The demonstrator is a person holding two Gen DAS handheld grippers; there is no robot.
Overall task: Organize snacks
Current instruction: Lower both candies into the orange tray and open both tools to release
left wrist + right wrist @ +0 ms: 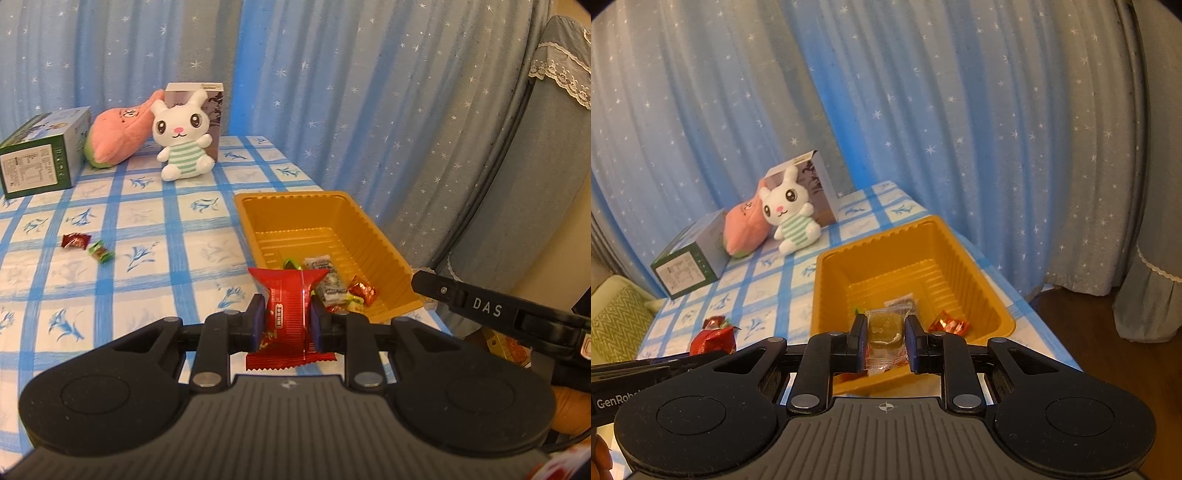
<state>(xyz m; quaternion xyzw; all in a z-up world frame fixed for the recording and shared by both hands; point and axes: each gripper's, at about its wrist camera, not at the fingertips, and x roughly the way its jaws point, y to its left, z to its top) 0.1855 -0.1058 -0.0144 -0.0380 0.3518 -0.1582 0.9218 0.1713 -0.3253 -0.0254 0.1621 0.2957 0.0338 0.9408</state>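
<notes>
My left gripper (287,321) is shut on a red snack packet (287,314), held just short of the near left corner of the gold tray (280,221). Several wrapped candies (343,288) lie in the tray's near end. Two loose candies, one red (75,240) and one green (100,252), rest on the checked tablecloth to the left. My right gripper (885,343) is shut on a clear-wrapped yellow-green sweet (884,328) above the near end of the gold tray (827,280). A red candy (948,323) lies inside. The left gripper's red packet (713,341) shows at the left.
At the back of the table stand a green box (40,162), a pink plush (118,136), a white rabbit plush (183,140) and a grey box (214,107). Starred blue curtains hang behind. The table's right edge runs just beyond the tray; a covered chair (546,147) stands there.
</notes>
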